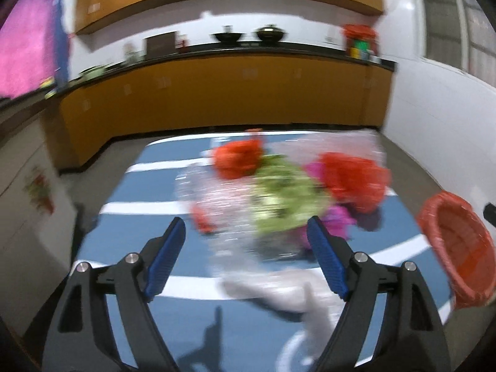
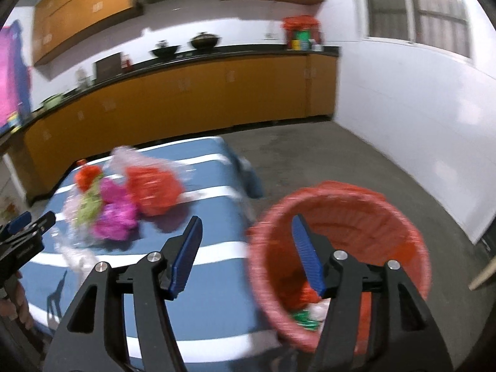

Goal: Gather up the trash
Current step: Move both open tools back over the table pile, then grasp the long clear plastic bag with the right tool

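A pile of crumpled trash (image 1: 288, 192) lies on a blue table with white stripes (image 1: 139, 186): red, green, pink and clear plastic pieces, blurred. My left gripper (image 1: 248, 229) is open and empty, just in front of the pile. A pale crumpled piece (image 1: 288, 291) lies between its fingers, lower down. A red bin (image 2: 341, 232) stands off the table's right side, with some trash inside (image 2: 305, 313). My right gripper (image 2: 246, 226) is open and empty above the bin's left rim. The pile shows in the right wrist view (image 2: 124, 204), and so does the left gripper (image 2: 21, 232).
The bin also shows at the right edge of the left wrist view (image 1: 455, 248). Orange cabinets with a dark counter (image 1: 217, 52) run along the far wall. A white wall (image 2: 418, 124) is on the right, grey floor (image 2: 310, 161) beyond the table.
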`<state>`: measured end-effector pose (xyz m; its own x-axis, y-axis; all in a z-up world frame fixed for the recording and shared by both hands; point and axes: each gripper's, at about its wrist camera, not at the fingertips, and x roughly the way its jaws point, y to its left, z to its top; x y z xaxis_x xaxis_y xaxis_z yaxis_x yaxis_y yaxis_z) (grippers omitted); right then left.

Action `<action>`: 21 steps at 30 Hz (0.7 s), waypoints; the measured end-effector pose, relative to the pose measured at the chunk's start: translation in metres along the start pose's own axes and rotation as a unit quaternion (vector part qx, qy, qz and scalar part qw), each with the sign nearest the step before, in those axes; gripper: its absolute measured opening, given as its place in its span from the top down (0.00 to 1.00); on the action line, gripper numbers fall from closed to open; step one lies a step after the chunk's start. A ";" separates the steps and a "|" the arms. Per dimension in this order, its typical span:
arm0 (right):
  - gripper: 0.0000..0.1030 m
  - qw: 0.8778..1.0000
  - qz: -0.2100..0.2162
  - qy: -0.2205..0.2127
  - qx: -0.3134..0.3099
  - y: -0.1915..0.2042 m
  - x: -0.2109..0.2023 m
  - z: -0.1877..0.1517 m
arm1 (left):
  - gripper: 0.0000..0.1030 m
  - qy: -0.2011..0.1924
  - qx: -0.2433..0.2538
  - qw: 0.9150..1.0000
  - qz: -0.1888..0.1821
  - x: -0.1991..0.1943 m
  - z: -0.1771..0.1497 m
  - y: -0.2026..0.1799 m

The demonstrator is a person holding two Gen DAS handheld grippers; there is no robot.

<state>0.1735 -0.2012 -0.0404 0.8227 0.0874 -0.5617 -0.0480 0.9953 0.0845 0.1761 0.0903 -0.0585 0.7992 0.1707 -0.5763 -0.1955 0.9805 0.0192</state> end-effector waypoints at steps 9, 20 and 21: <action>0.40 0.991 0.112 0.034 -0.072 0.106 0.023 -0.014 | 0.22 -0.010 -0.060 0.996 0.063 -0.019 -0.009 0.083; 0.41 0.975 0.139 0.087 -0.147 0.178 0.056 -0.048 | 0.22 0.002 -0.092 0.992 0.083 -0.023 -0.024 0.129; 0.41 0.975 0.137 0.091 -0.149 0.180 0.058 -0.050 | 0.22 0.003 -0.094 0.992 0.083 -0.022 -0.025 0.132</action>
<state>0.1841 -0.0153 -0.0993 0.6420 0.3314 -0.6914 -0.4378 0.8988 0.0243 0.1182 0.2136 -0.0639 0.7432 0.3272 -0.5836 -0.4278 0.9030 -0.0386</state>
